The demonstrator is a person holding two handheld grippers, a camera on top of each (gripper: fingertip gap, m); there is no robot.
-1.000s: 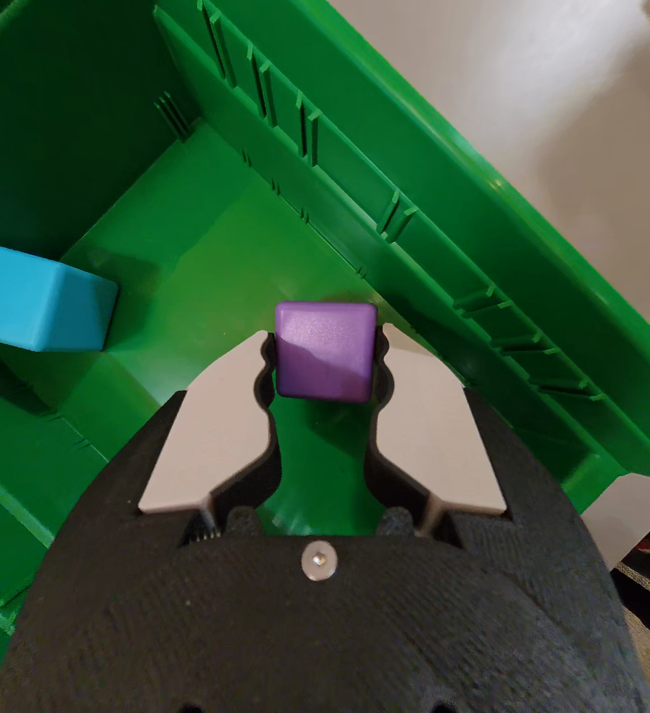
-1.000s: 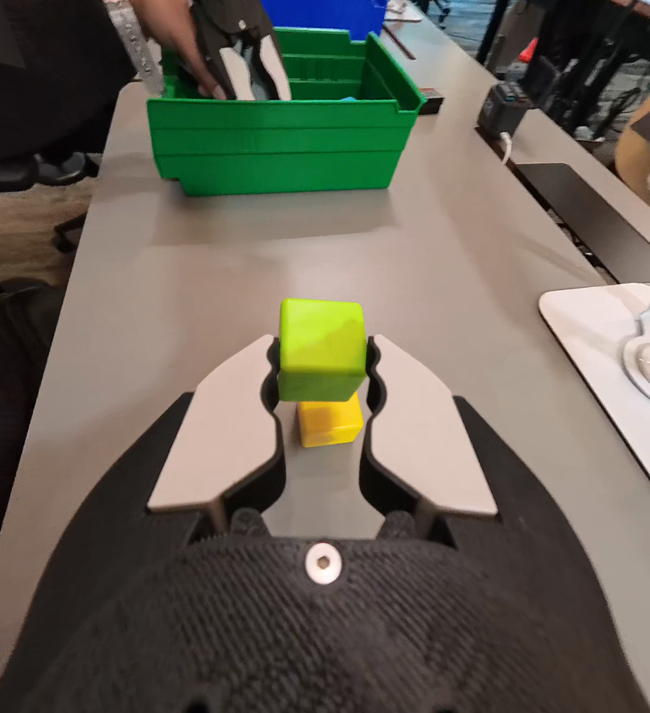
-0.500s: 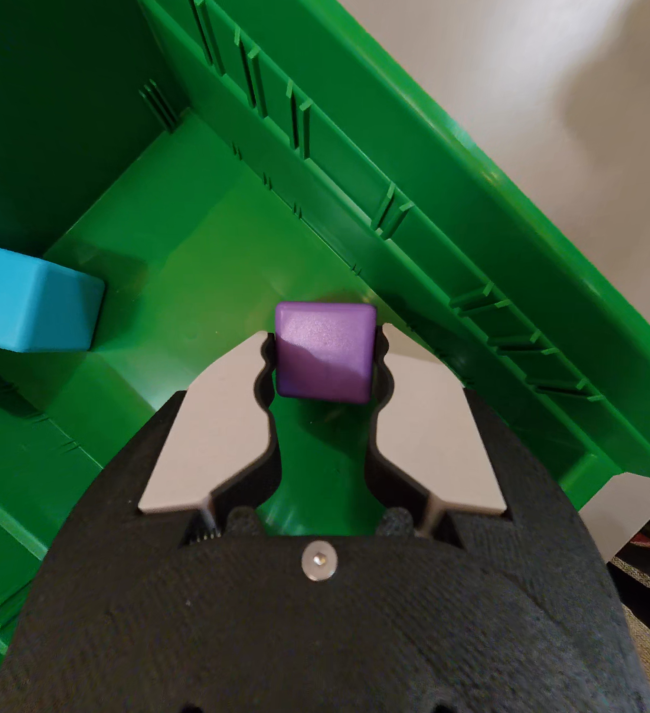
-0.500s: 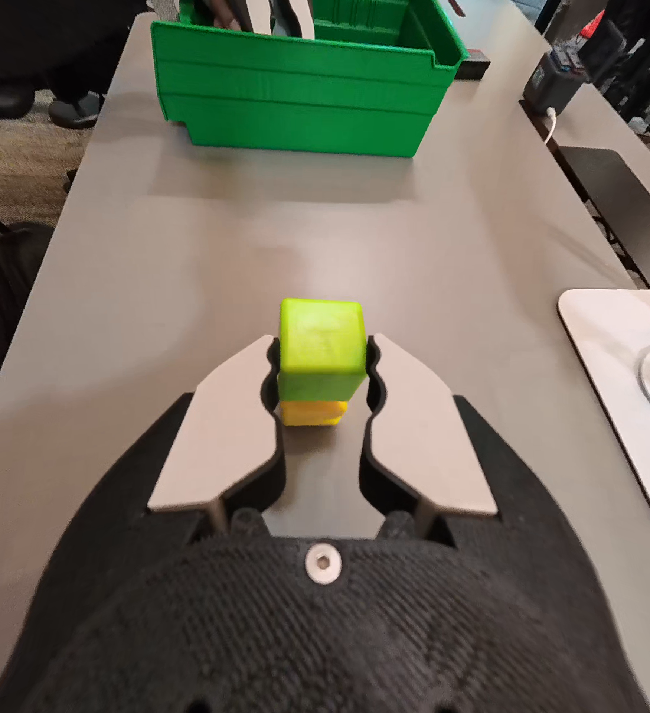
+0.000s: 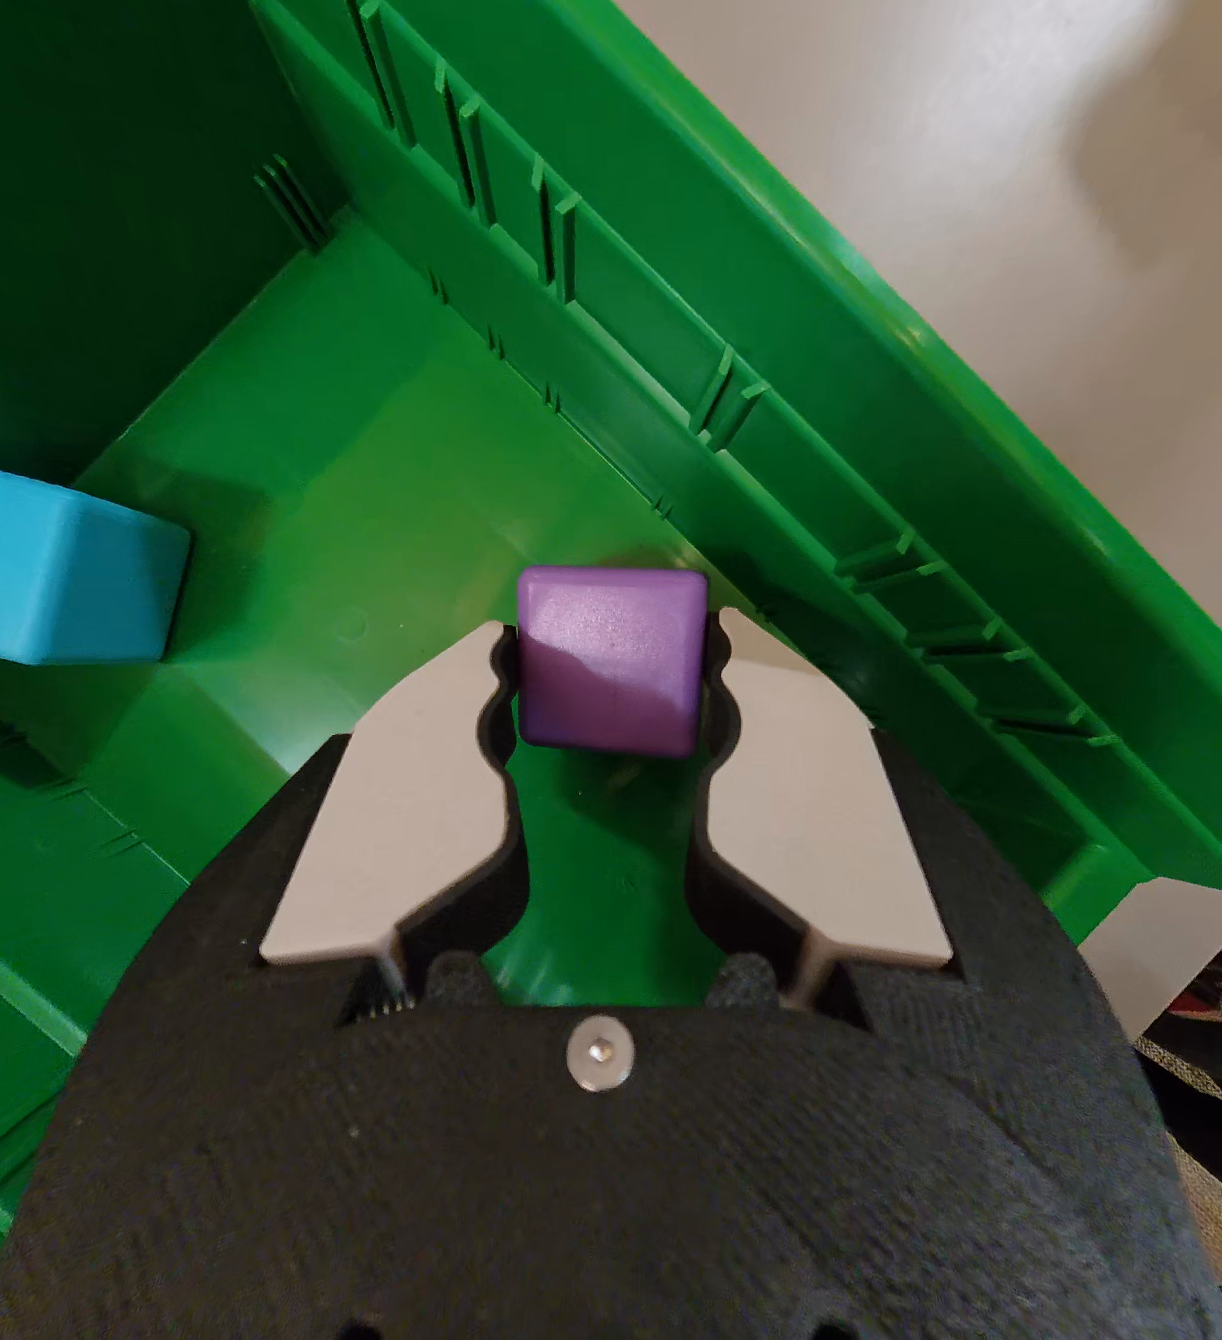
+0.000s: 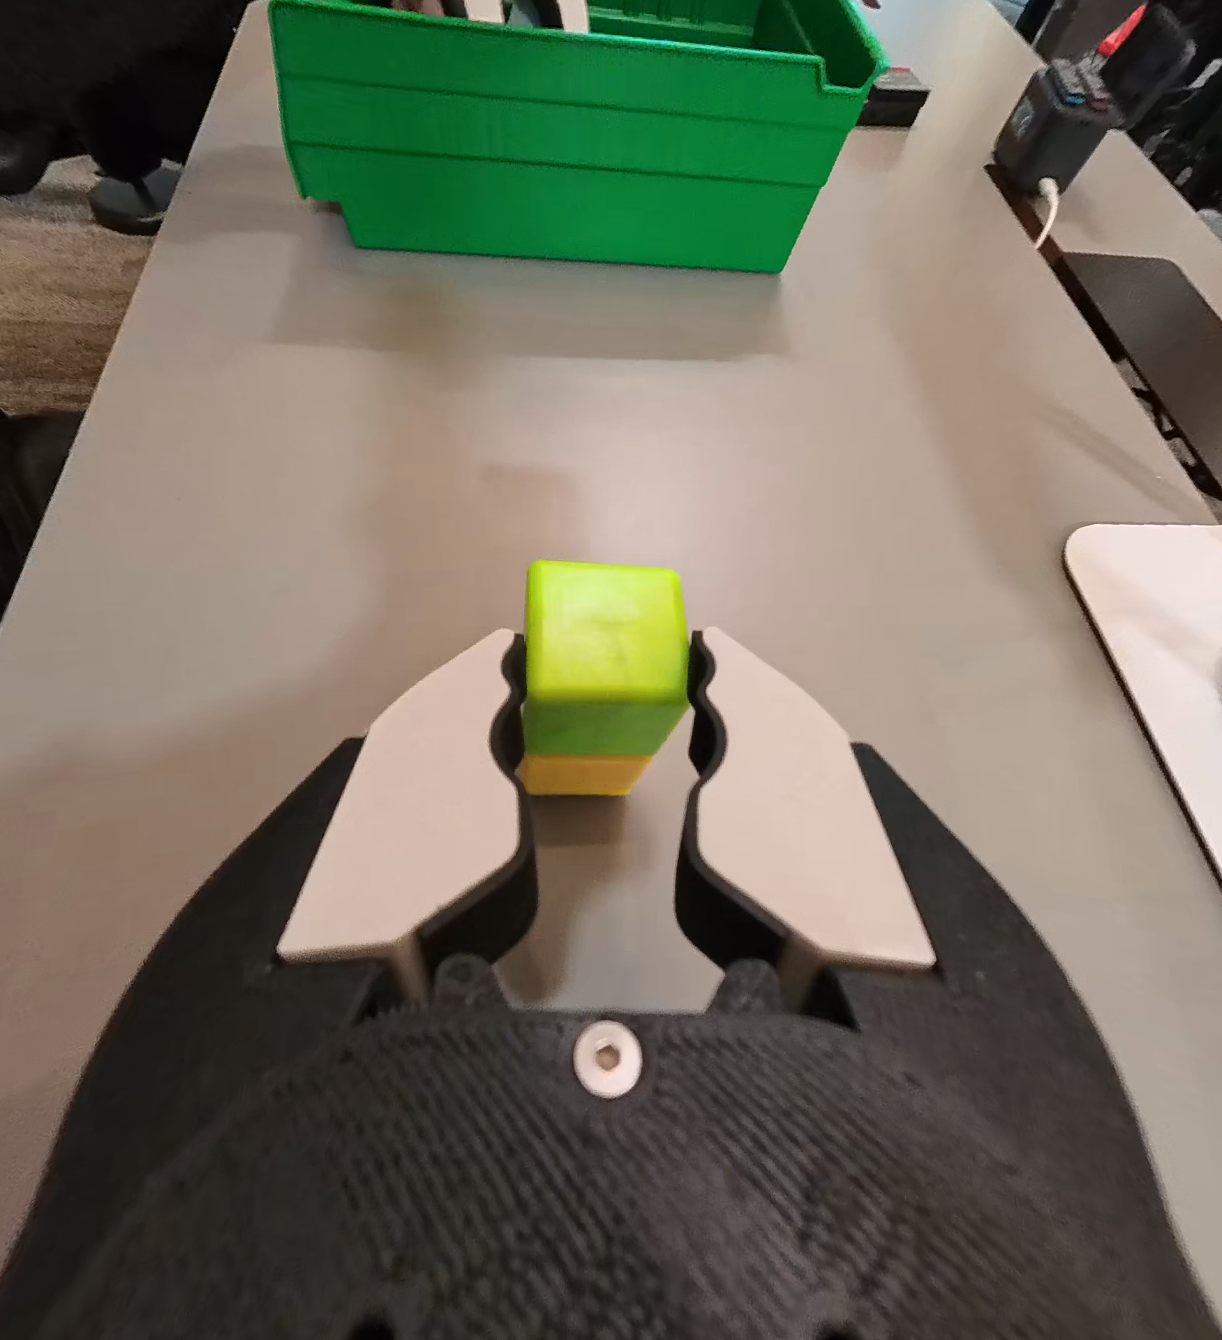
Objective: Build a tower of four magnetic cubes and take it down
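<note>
In the left wrist view my left gripper is shut on a purple cube and holds it inside the green bin, above the bin floor and near its long side wall. A light blue block lies on the bin floor to the left. In the right wrist view my right gripper is shut on a lime green cube. That cube sits straight on top of a yellow cube on the grey table. The yellow cube is mostly hidden under it.
The green bin stands at the far end of the table, with the left gripper's fingers just showing over its rim. A white pad lies at the right edge. A black device with a cable sits far right. Chairs stand at left. My right fingertips sit around 35 cm from my left ones. The light blue block lies some 10 cm from my left tips, 45 cm from my right tips.
My right gripper has carried the lime green cube down over the yellow cube, so the two now line up as a stack. My left gripper has shifted slightly in the bin, still holding the purple cube.
</note>
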